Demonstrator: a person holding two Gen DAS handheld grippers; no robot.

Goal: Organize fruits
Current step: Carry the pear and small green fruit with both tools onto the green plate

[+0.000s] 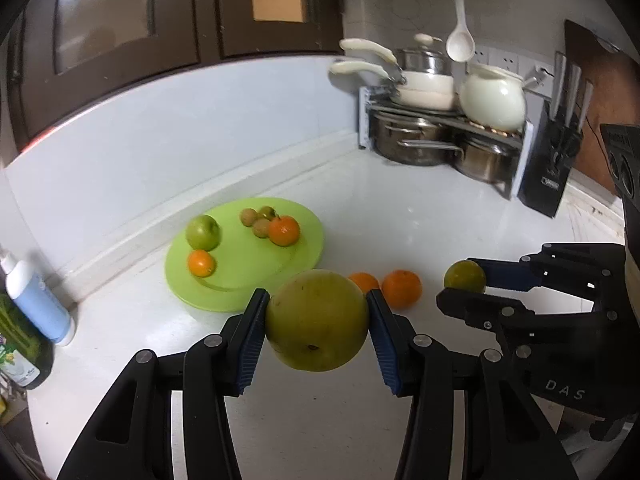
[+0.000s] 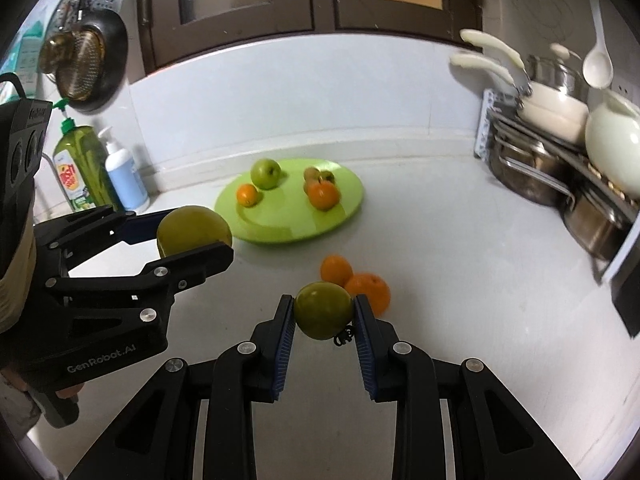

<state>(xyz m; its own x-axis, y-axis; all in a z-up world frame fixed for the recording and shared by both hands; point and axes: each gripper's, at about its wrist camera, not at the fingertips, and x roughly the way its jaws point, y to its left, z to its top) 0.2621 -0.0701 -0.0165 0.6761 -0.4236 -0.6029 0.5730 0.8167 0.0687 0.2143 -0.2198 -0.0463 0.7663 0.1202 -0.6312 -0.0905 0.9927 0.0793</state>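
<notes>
My left gripper [image 1: 317,312] is shut on a large yellow-green apple [image 1: 317,320], held above the counter; it also shows in the right wrist view [image 2: 194,230]. My right gripper [image 2: 324,312] is shut on a small green fruit [image 2: 323,310], also seen in the left wrist view [image 1: 465,276]. A lime green plate [image 1: 256,272] holds a green apple [image 1: 203,233], two oranges [image 1: 284,230] and small brownish fruits [image 1: 256,220]. Two oranges [image 1: 402,288] lie on the counter beyond my grippers, near the plate.
A pot rack [image 1: 448,136] with pans and a white pot stands at the back right, a knife block [image 1: 552,160] beside it. Soap bottles [image 2: 100,168] stand at the left by the wall. White counter [image 1: 420,220] surrounds the plate.
</notes>
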